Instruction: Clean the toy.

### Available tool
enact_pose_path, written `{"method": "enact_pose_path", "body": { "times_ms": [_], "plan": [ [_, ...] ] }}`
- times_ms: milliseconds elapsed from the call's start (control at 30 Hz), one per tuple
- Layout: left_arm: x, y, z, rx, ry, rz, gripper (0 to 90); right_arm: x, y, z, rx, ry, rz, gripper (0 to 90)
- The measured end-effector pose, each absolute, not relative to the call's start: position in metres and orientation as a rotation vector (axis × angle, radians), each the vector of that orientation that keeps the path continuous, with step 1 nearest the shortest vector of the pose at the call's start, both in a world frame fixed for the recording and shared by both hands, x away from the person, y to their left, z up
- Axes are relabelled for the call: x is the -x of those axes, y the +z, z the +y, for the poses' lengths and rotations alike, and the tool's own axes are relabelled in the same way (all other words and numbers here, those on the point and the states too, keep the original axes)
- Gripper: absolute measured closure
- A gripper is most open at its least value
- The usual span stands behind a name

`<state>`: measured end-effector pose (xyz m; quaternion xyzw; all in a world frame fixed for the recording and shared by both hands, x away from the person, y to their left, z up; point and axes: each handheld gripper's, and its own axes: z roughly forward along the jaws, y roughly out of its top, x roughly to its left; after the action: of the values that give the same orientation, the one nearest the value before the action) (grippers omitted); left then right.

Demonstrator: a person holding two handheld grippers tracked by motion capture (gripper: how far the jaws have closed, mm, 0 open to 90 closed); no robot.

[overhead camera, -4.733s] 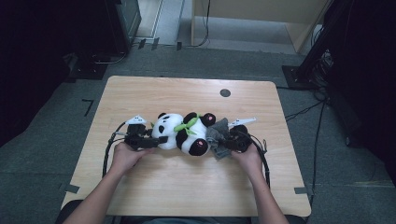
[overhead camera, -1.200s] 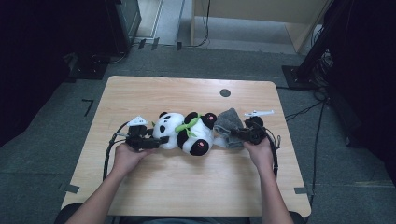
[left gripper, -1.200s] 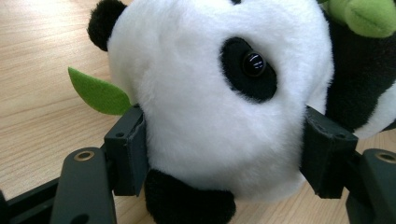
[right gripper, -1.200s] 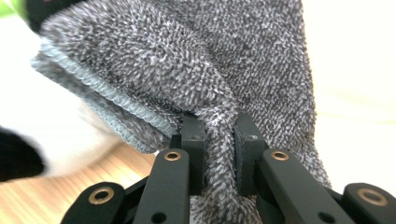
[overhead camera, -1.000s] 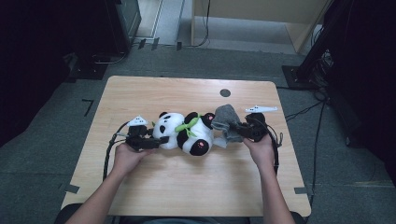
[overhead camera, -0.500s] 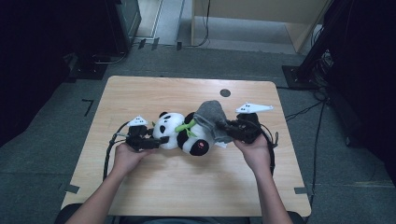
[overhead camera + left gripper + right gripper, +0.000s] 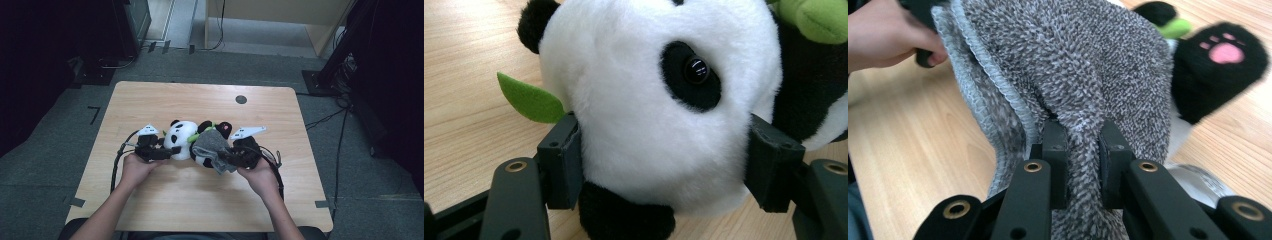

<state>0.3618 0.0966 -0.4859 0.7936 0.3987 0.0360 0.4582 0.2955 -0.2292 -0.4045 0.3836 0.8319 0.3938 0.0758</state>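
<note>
The panda lies on its side mid-table, between the two hands. The left gripper clamps the white head; in the left gripper view its pads press into the fur on both sides, an eye looking out above them and a green leaf poking out at the left. The right gripper pinches a fold of grey cloth, jaws nearly together on it. The cloth drapes over the panda's body; in the right gripper view a black paw with a pink pad shows just beside it. Both forearms come in from the near edge.
</note>
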Motion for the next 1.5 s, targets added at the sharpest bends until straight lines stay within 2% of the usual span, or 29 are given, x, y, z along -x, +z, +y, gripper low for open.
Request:
{"method": "enact_pose_path", "body": {
  "times_ms": [333, 533, 833, 1067, 1500],
  "plan": [
    [-0.362, -0.486, 0.097, -1.951, 0.081, 0.987, 29.7, -0.304, -0.413, -0.246, -1.216, 1.136, 2.466, 79.5],
    [-0.363, -0.486, 0.097, -1.95, 0.082, 0.988, 29.7, -0.3, -0.395, -0.259, -1.229, 1.189, 2.397, 79.4],
    [-0.363, -0.486, 0.097, -1.949, 0.082, 0.99, 29.7, -0.283, -0.376, -0.226, -1.072, 1.251, 2.445, 79.4],
    [-0.362, -0.486, 0.097, -1.955, 0.083, 0.985, 29.9, -0.284, -0.396, -0.2, -1.044, 1.191, 2.526, 79.5],
    [-0.362, -0.486, 0.096, -1.954, 0.082, 0.984, 30.0, -0.298, -0.407, -0.229, -1.145, 1.196, 2.461, 79.7]
  ]
}}
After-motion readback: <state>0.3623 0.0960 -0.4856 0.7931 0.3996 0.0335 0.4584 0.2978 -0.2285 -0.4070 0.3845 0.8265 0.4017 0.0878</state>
